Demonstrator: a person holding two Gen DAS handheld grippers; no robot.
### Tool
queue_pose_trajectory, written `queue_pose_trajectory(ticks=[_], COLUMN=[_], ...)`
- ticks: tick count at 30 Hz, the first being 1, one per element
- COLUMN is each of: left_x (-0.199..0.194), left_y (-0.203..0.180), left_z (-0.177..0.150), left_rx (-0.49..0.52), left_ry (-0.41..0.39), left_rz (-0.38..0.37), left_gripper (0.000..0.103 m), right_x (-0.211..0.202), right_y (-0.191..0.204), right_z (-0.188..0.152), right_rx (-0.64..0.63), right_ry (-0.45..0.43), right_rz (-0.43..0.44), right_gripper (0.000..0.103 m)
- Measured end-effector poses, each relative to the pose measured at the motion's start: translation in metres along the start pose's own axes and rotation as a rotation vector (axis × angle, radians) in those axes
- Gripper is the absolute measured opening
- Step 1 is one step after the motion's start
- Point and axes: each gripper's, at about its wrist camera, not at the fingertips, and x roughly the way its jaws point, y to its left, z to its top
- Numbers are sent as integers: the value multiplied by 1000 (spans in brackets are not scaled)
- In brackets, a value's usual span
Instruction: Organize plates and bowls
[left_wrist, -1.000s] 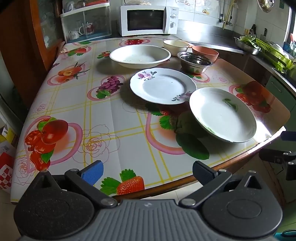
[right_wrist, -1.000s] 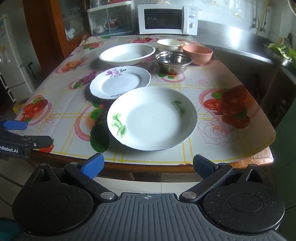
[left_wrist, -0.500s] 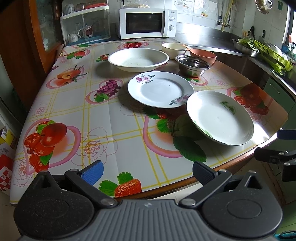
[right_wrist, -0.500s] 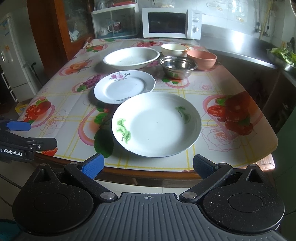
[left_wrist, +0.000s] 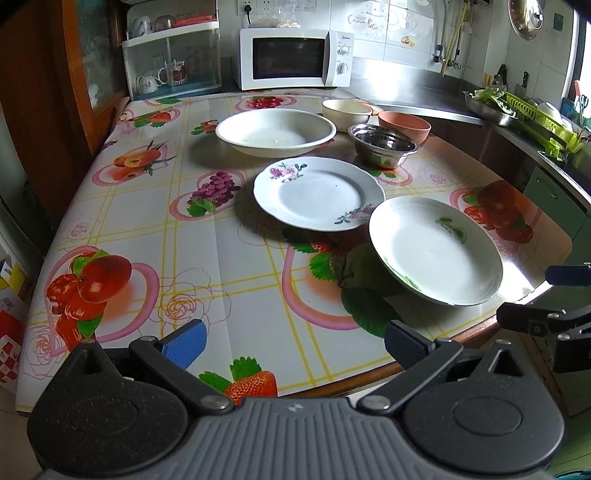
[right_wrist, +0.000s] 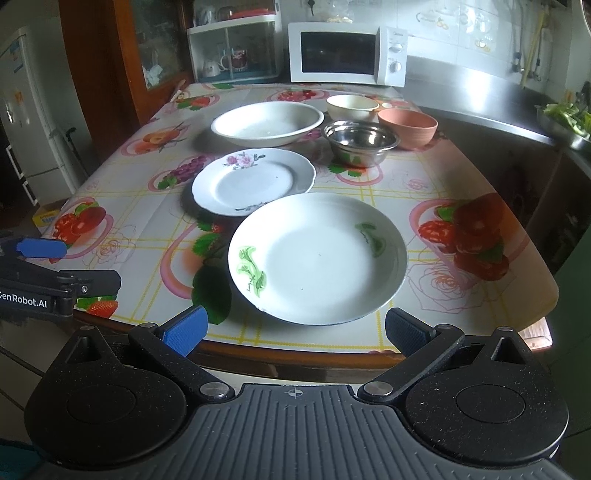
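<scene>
Six dishes sit on my table (left_wrist: 122, 221), which is covered by a fruit-print oilcloth. Nearest me is a deep white plate with green leaf sprigs (right_wrist: 317, 258), close to the near edge. Just behind it and to its left lies a flatter white plate with pink flowers (right_wrist: 253, 181); from the right wrist view their rims look to overlap, though I cannot tell whether they touch. Further back stands a wide white basin-like bowl (left_wrist: 275, 132). To its right three small bowls cluster together: a stainless steel bowl (left_wrist: 383, 144) in front, a terracotta-coloured bowl (left_wrist: 404, 125) behind it to the right, and a cream bowl (left_wrist: 346, 110) behind it to the left.

My left gripper (left_wrist: 293, 341) hovers over the near left edge of the table, its blue-padded fingers spread wide with nothing between them. My right gripper (right_wrist: 293, 330) hangs just off the near edge, straight in front of the leaf plate, likewise spread wide and empty; the plate's near rim lies just ahead of its fingertips, apart from them.

Beyond the table a white microwave (right_wrist: 345, 53) stands against the tiled wall, with a clear-fronted cabinet of cups (left_wrist: 171, 62) to its left. A steel counter runs along the right, carrying a yellow-green dish rack (left_wrist: 535, 116).
</scene>
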Motion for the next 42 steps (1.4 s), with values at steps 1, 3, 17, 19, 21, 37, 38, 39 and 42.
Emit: queue_pose_trajectory(ticks=[1,3,17,19,21,37,38,39,42], left_x=[0,0,0,0,0,0,0,1,1], left_y=[0,0,-6,-8,-9,-12,-12,-12,-12], left_z=[0,1,4,4,4,7,8,8,9], left_rx=[0,0,-12,-6,-4,-6,-7,-8,-7], left_ry=[-3,-6,-27,-28,-31,-37,-36,-35,-34], left_rz=[-1,-1,-24,-21,-21,-15,-15,-15,-15], left_gripper=[103,103,103,103,103,103,103,103,103], right_x=[0,0,-1,-1,-2,-2,-2,-2,-2], right_y=[0,0,-6,-6,-6,-5,-5,-5,-5], right_z=[0,0,-3,-3,-3,-4,-4,-4,-4], right_rx=[1,2,32,31,31,24,24,24,25], right_ry=[0,-1,-19,-20,-21,-21,-21,-21,-21], right_rz=[0,0,17,19,20,14,12,11,12], right_gripper=[103,103,103,103,103,103,103,103,103])
